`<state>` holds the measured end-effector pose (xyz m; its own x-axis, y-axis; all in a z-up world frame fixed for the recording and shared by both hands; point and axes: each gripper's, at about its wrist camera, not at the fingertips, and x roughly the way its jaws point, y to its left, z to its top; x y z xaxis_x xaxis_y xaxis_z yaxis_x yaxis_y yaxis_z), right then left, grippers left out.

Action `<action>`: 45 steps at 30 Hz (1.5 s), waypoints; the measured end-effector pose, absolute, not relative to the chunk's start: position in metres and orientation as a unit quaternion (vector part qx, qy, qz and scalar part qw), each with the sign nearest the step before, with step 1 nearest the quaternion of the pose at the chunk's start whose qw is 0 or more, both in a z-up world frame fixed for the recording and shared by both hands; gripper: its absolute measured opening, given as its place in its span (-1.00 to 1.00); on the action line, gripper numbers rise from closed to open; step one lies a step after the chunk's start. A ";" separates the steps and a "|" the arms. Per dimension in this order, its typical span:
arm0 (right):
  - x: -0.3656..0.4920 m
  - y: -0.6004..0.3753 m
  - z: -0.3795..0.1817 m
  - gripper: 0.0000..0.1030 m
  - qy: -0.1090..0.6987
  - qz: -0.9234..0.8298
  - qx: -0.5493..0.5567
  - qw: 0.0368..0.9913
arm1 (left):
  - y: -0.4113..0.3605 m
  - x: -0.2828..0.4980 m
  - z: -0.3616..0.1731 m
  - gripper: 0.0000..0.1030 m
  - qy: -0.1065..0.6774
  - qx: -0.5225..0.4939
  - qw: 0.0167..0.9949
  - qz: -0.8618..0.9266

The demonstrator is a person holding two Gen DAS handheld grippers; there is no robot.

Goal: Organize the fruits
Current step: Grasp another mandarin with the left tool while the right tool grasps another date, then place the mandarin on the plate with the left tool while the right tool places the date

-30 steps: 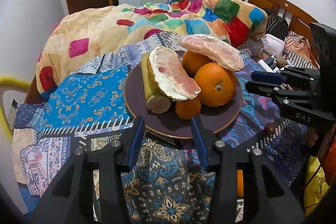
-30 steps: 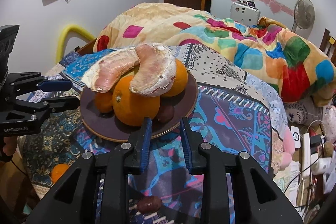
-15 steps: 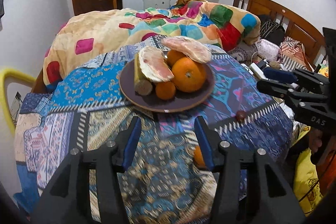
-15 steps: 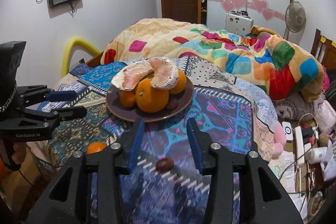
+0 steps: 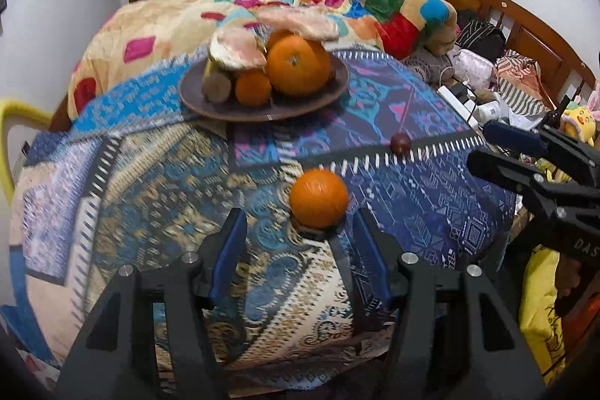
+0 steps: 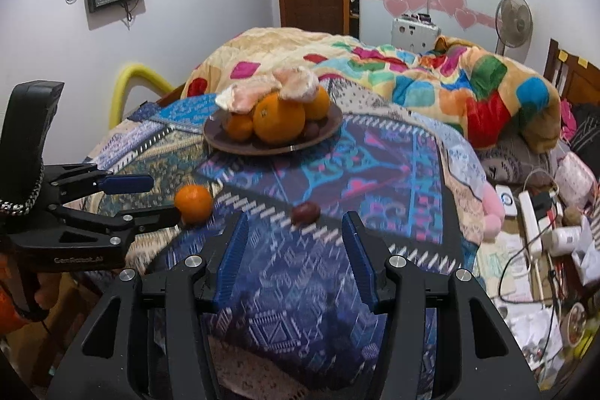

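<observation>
Two loose fruits lie on the patterned cloth (image 5: 157,197) apart from the plate (image 5: 210,104): a lone orange (image 5: 318,198) and a small dark red fruit (image 5: 400,143). With the plate as landmark, the lone orange sits well on the near side of it, towards both cameras, and the dark red fruit (image 6: 305,212) lies on the near side too, off to the right of the orange and apart from it.

The left hand-held gripper (image 5: 300,246) has its jaws spread wide and grips nothing; in its own view the lone orange sits just beyond the fingertips, a little right of the middle of the gap. From the right wrist view, the left hand-held gripper (image 6: 157,198) comes in from the side, and its lower finger reaches right up to the lone orange (image 6: 193,204); whether it touches cannot be told.

The right hand-held gripper (image 6: 296,242) is also spread wide and empty, with the dark red fruit just ahead of its gap.

On the plate (image 6: 322,130) are piled a large orange (image 5: 298,64), a smaller orange (image 5: 253,89), peeled pomelo segments (image 5: 236,53) and another fruit partly hidden beneath.
</observation>
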<state>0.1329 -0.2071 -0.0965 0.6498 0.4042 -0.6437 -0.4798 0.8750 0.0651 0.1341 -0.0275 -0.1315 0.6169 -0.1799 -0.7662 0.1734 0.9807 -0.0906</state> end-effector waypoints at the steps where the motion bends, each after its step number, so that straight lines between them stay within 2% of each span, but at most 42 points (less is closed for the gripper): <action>1: 0.133 -0.208 -0.100 -0.06 0.345 0.244 -0.053 0.905 | -0.029 0.136 -0.135 0.14 0.430 -0.007 0.898 -0.099; 8: 0.136 -0.211 -0.119 -0.06 0.364 0.238 -0.051 0.899 | -0.041 0.143 -0.144 0.13 0.422 0.005 0.902 -0.097; 14: 0.148 -0.208 -0.130 -0.06 0.376 0.244 -0.041 0.893 | -0.034 0.147 -0.143 -0.28 0.415 -0.021 0.903 -0.107; 19: 0.160 -0.202 -0.136 -0.07 0.382 0.248 -0.038 0.889 | -0.027 0.148 -0.142 -0.29 0.408 -0.022 0.908 -0.097; 21: 0.164 -0.199 -0.137 -0.16 0.383 0.250 -0.040 0.888 | -0.020 0.149 -0.142 -0.29 0.408 -0.027 0.908 -0.095; 25: 0.173 -0.194 -0.138 -0.21 0.383 0.248 -0.046 0.889 | -0.008 0.152 -0.138 -0.29 0.403 -0.028 0.911 -0.085; 33: 0.185 -0.185 -0.140 -0.58 0.384 0.248 -0.064 0.887 | 0.005 0.156 -0.133 -0.29 0.392 -0.025 0.917 -0.073; 45: 0.190 -0.173 -0.122 -0.61 0.368 0.262 -0.055 0.890 | 0.012 0.169 -0.119 -0.29 0.378 -0.019 0.922 -0.076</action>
